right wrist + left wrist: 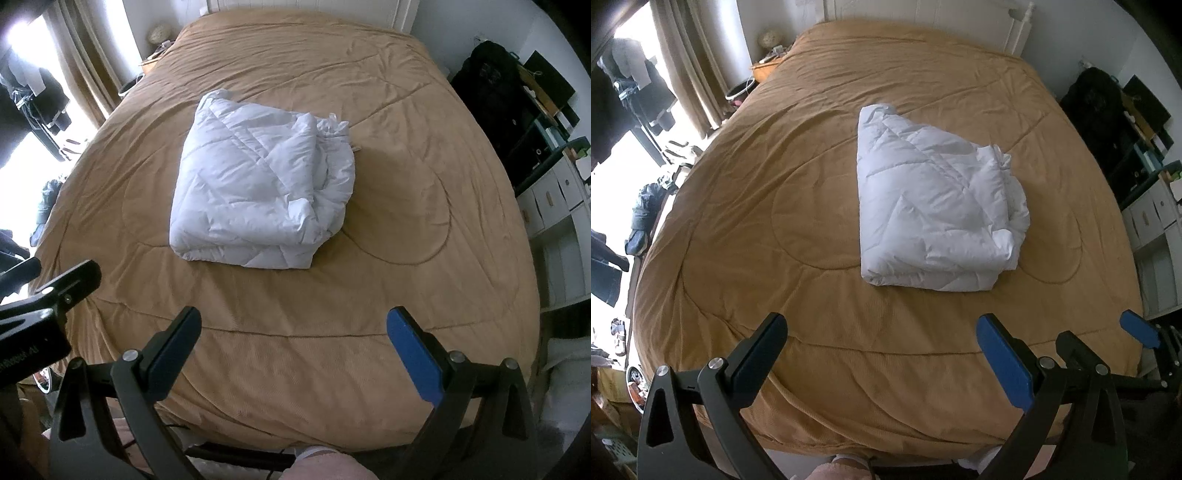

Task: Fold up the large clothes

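The bed [746,206] with its tan quilted cover filled pretty much the whole frame in both wrist views, and the white padded garment [934,203] sat a bit right of centre in the left wrist view, left of centre in the right one, already bundled into a thick, roughly square stack. So folding looked basically done to me, and the step in hand was probably just tidying or a last check. If I were finishing it, I'd go for the ragged open edge on the bundle's right side (layers and a little tie poking out there) and tuck it under instead of regripping the whole puffy thing, since it'd likely spring open. The left gripper [882,354] sat at the bottom of its frame, jaws spread wide, holding nothing, well short of the bundle. The right gripper [295,349] was the same, wide and empty.
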`<state>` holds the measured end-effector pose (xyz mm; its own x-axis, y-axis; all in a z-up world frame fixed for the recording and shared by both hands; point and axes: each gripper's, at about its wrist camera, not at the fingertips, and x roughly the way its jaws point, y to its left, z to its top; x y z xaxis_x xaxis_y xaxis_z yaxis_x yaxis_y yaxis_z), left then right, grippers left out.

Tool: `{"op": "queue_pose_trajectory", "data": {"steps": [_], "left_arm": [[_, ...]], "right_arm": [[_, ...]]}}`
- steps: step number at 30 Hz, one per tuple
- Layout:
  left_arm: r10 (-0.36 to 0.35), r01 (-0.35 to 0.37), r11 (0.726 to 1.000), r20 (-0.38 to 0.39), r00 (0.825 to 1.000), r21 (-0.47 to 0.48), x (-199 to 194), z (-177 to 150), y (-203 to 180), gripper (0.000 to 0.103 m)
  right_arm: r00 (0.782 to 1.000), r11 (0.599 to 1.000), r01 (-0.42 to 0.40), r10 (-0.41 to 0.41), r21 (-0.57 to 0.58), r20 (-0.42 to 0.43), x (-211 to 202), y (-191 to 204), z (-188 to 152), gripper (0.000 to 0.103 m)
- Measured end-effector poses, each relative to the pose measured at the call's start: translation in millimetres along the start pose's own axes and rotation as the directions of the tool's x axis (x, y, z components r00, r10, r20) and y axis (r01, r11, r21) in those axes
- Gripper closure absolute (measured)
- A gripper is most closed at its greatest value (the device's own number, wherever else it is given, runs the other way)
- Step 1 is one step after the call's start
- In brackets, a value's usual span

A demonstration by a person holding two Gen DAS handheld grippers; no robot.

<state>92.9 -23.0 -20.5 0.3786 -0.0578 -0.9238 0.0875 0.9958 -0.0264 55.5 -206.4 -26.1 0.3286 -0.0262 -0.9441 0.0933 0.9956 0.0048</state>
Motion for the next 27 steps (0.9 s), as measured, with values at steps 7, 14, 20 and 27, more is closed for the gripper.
{"op": "queue_pose_trajectory", "data": {"steps": [7, 14, 20, 27], "left_arm": [[0.002, -0.002, 1.000, 0.004, 1.000, -0.001, -1, -2, -2, 0.001], [0.008, -0.008, 1.000, 0.003, 1.000, 0.003, -1, -1, -5, 0.001], [0.007, -0.007, 1.000, -0.003, 1.000, 0.003, -1, 0, -6, 0.001], [0.007, -0.007, 1.000, -0.005, 1.000, 0.003, -1, 0, -7, 0.001]], "right_arm": [[1.000, 1.000, 0.006, -0.006, -0.001, -0.003, 1, -3, -1, 0.002], [1.000, 1.000, -0.001, 0.001, 0.004, -0.008, 0, -11, -2, 0.002], [1.000, 1.000, -0.001, 0.001, 0.012, -0.009, -1, -15, -3, 0.002], [1.000, 1.000, 0.001, -0.001, 0.012, -0.011, 0, -17, -5, 0.002]]}}
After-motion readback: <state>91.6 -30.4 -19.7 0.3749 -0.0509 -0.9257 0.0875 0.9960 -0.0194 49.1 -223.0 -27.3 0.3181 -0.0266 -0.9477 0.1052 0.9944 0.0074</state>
